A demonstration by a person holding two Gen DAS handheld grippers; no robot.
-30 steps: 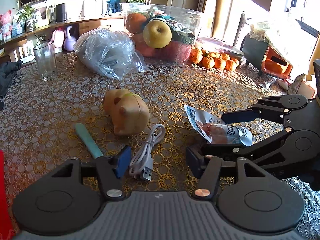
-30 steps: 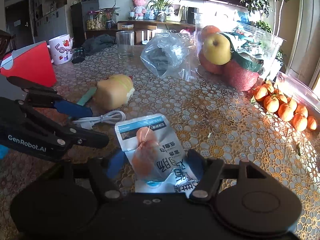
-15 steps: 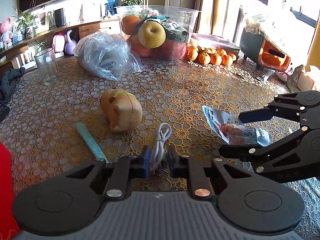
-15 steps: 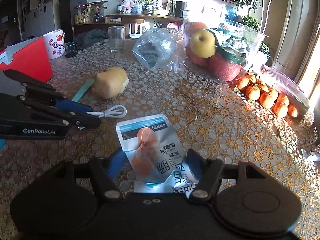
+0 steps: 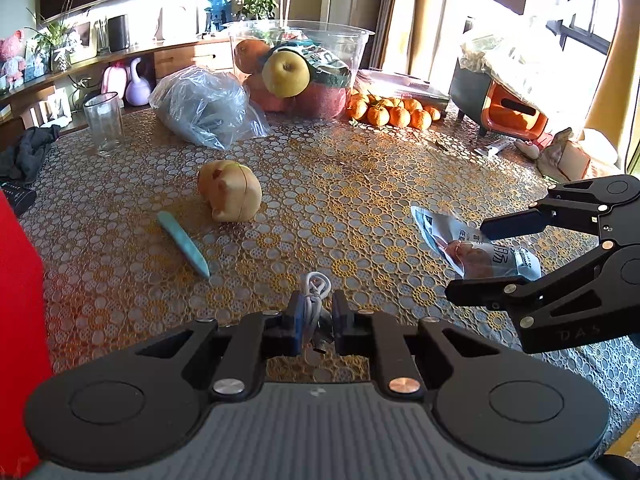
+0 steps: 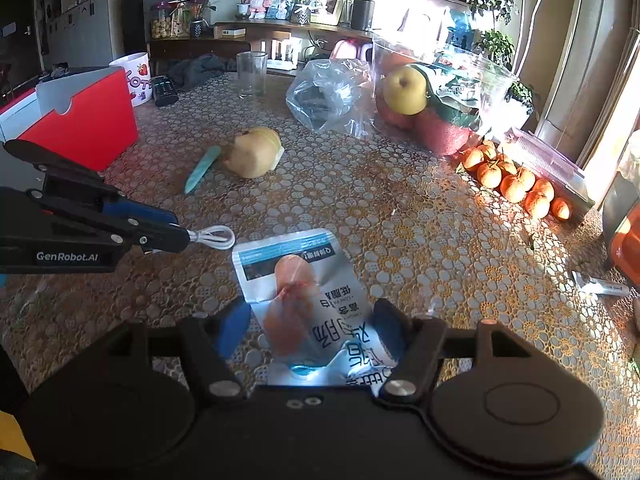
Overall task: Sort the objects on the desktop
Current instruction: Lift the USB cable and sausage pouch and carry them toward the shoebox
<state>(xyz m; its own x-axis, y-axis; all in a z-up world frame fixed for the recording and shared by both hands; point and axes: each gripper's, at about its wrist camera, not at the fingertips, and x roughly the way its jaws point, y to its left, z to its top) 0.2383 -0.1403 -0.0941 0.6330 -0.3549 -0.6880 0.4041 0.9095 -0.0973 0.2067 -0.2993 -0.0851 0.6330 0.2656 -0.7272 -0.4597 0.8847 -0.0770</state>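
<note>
My left gripper (image 5: 316, 316) is shut on a coiled white USB cable (image 5: 315, 290), whose loop sticks out past the blue pads. The right wrist view shows that cable (image 6: 216, 238) hanging just above the lace tablecloth. My right gripper (image 6: 310, 328) is shut on a grey-blue sausage packet (image 6: 298, 280), gripped across its width and held off the table. In the left wrist view the right gripper (image 5: 486, 256) holds the packet (image 5: 476, 250) at the right. A tan pig-shaped toy (image 5: 230, 192) and a teal stick (image 5: 182, 242) lie on the table ahead.
A red box (image 6: 84, 120) stands at the table's left. Further back are a drinking glass (image 5: 105, 122), a crumpled plastic bag (image 5: 204, 106), a clear bowl of fruit (image 5: 352, 46) and a row of tangerines (image 5: 392, 114). A white mug (image 6: 138, 80) sits behind the box.
The left gripper went from open around the cable to shut on it, then rose and drew back with it. The right gripper also rose and drew back, still holding the packet.
</note>
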